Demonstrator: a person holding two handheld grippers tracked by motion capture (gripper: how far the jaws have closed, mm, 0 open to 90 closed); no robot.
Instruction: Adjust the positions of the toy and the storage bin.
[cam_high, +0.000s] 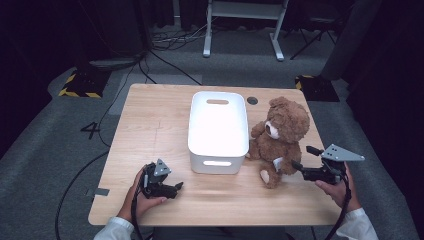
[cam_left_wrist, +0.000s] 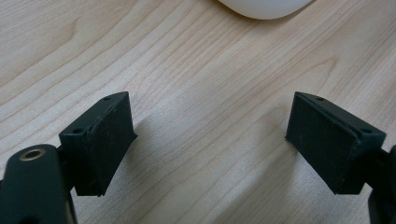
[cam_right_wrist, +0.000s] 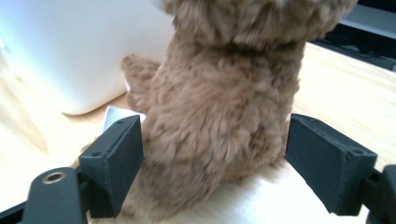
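- Because my right gripper (cam_high: 299, 168) has its 2 jaws spread around the teddy bear's (cam_high: 278, 137) lower body with a gap on the far side, it grips nothing yet; in the right gripper view the near pad (cam_right_wrist: 114, 163) sits against the fur, the other pad (cam_right_wrist: 327, 161) apart from it.
- The bear sits upright near the right edge of the table (cam_high: 150, 130), just beside the white bin (cam_high: 218, 131), leaning toward its side wall.
- Risk 1, as I judge it: closing here may catch only loose plush, so the bear could slide out once lifted.
- Risk 2: pushing further forward before closing could tip the bear against the bin or shove the bin across the table.
- Risk 3: the white tag (cam_right_wrist: 114, 114) near my near jaw might get pinched instead of the body, giving a weak hold.
- My right hand (cam_high: 336, 189) holds its gripper roughly level, pointing left at the bear's back.
- My left gripper (cam_high: 176, 188) is released too, jaws wide over bare wood, nothing between them.
- My left hand (cam_high: 145, 196) rests low at the near left, pointing right toward the bin's near corner (cam_left_wrist: 264, 7).
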